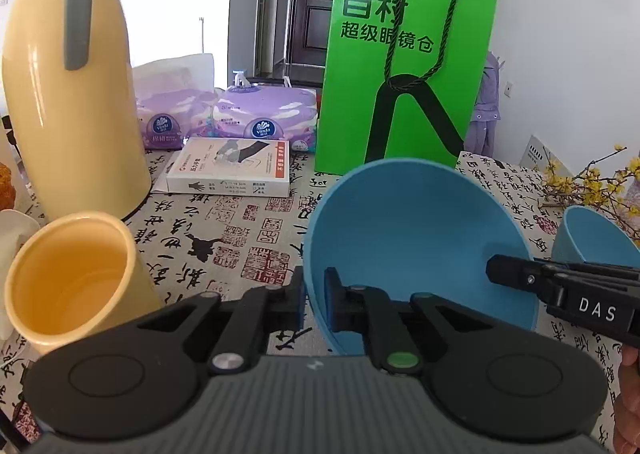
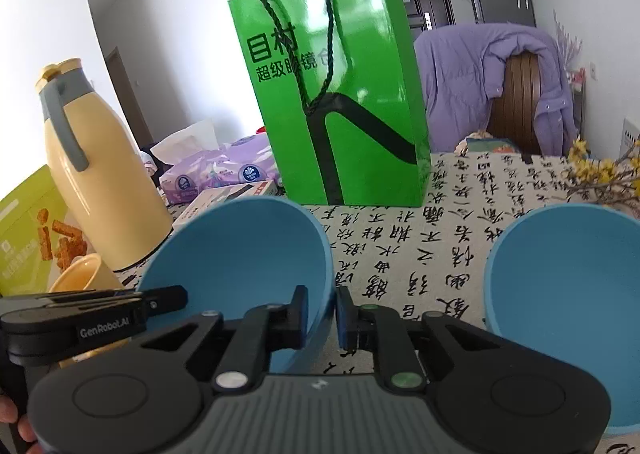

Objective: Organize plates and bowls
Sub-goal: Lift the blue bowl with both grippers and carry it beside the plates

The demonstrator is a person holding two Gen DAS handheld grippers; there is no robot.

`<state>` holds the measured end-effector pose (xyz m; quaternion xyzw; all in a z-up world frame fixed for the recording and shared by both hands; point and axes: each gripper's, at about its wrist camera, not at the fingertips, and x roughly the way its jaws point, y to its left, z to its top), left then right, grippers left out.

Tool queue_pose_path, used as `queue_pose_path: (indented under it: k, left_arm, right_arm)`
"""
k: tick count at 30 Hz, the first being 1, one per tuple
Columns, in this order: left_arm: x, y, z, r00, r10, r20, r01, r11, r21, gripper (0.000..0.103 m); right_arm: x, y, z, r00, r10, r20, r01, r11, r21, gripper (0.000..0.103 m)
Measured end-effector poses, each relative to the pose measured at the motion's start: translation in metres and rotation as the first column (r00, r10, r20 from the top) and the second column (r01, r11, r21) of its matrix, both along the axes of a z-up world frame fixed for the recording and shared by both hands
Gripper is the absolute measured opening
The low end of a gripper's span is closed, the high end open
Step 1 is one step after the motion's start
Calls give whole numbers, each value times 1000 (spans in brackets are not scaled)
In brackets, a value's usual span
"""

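Bowls are the focus: a blue bowl point(image 1: 416, 250) fills the lower centre of the left wrist view, tilted so its opening faces the camera. Its left rim is pinched by the left gripper point(image 1: 314, 304), whose jaws are nearly closed with only the thin wall between them. In the right wrist view the same bowl sits at lower centre-left, and its right rim is clamped in the same way by the right gripper point(image 2: 323, 316). A two-sided hold of this kind is judged to be for steadying the bowl while it is carried. A second blue bowl point(image 2: 568, 294) is seen at the right edge of both views, on the calligraphy-print tablecloth point(image 2: 420, 246), near the held bowl but apart from it; it is probably the nesting target. A green paper bag point(image 1: 404, 65) stands behind at upper centre. A yellow thermos point(image 1: 68, 93) and a yellow cup point(image 1: 76, 282) occupy the left of the frame. No plates are visible.
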<state>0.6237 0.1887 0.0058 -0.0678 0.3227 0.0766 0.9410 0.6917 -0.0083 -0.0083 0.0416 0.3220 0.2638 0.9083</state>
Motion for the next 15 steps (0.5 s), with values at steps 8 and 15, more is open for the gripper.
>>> queue_pose_path:
  k: [8,15]
  left_arm:
    - [-29,-17,18,1000,3,20,-4,1000,22,9]
    - [-53,-45,46,998,-10,55,8,999,38,8]
  right_arm:
    - [-26,-13,15,999,2,32,-2,1000,5,10]
    - [-55,-39,37,997,-15,70,13,999,32,9]
